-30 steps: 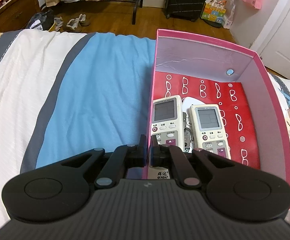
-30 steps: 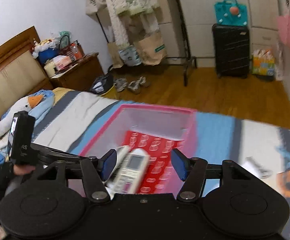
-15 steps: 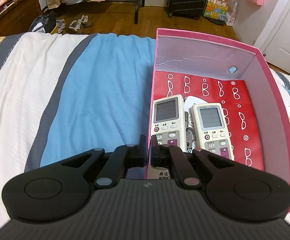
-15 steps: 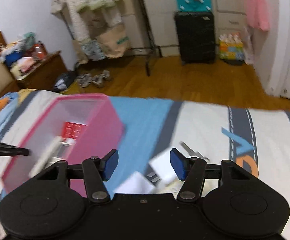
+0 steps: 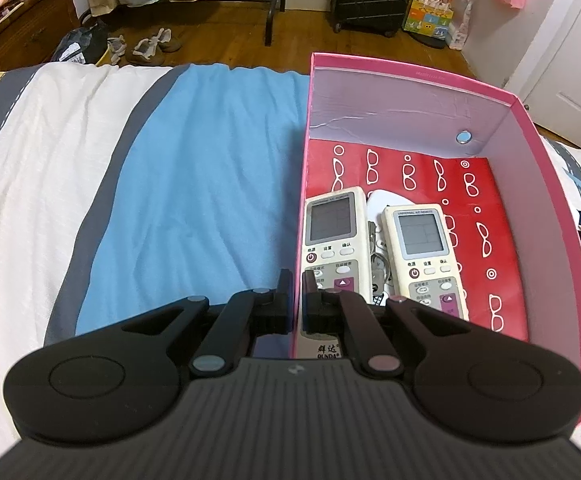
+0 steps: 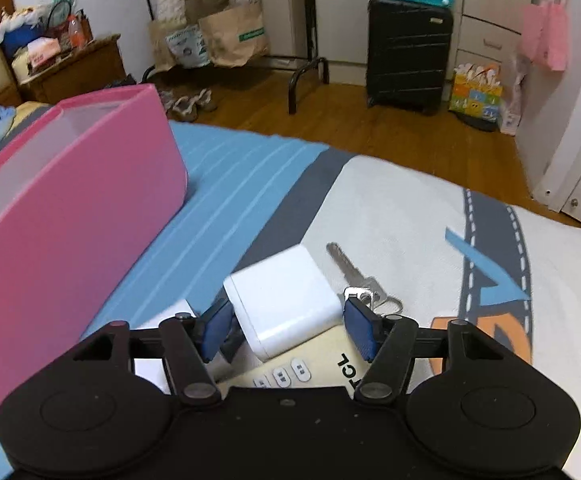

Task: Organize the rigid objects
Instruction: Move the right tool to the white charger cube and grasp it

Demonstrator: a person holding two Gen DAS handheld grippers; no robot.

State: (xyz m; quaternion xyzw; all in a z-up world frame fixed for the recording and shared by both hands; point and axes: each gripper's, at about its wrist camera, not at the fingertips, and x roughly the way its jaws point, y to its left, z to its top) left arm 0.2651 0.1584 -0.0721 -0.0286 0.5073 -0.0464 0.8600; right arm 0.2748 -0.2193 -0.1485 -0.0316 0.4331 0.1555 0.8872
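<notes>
the pink box (image 5: 546, 208) stands on the striped bed cover (image 5: 194, 184), its left wall along the blue stripe. inside, on a red paper with white glasses drawings (image 5: 486, 216), two cream remote controls lie side by side, screens toward the far end: the left remote (image 5: 332, 232) against the left wall, the right remote (image 5: 424, 248) near the middle. between them lies a bunch of keys (image 5: 378, 272), and a white flat thing (image 5: 384, 199) shows behind them, partly hidden. the far half of the box holds only the red paper.

compared with one second ago, the content of the box is the same and the left view is almost the same. the right view is different: then it looked down into the box with a remote between the pads, now it looks at the bed to the right of the box, and the box (image 6: 70, 208) is seen from outside at the left.

the left gripper (image 5: 297, 286) is clenched on the near left wall of the box, one finger outside and one inside. the right gripper (image 6: 288, 326) is released; its jaws have just been opening wider. a white charger block (image 6: 286, 300) is between the blue pads (image 6: 360, 328), but they do not press on it. the block lies partly on a cream remote marked tcl (image 6: 322, 364), near a silver key (image 6: 350, 270) on the white part of the cover (image 6: 410, 216). some white thing (image 6: 166, 312) lies at the left pad, too hidden to name.
</notes>
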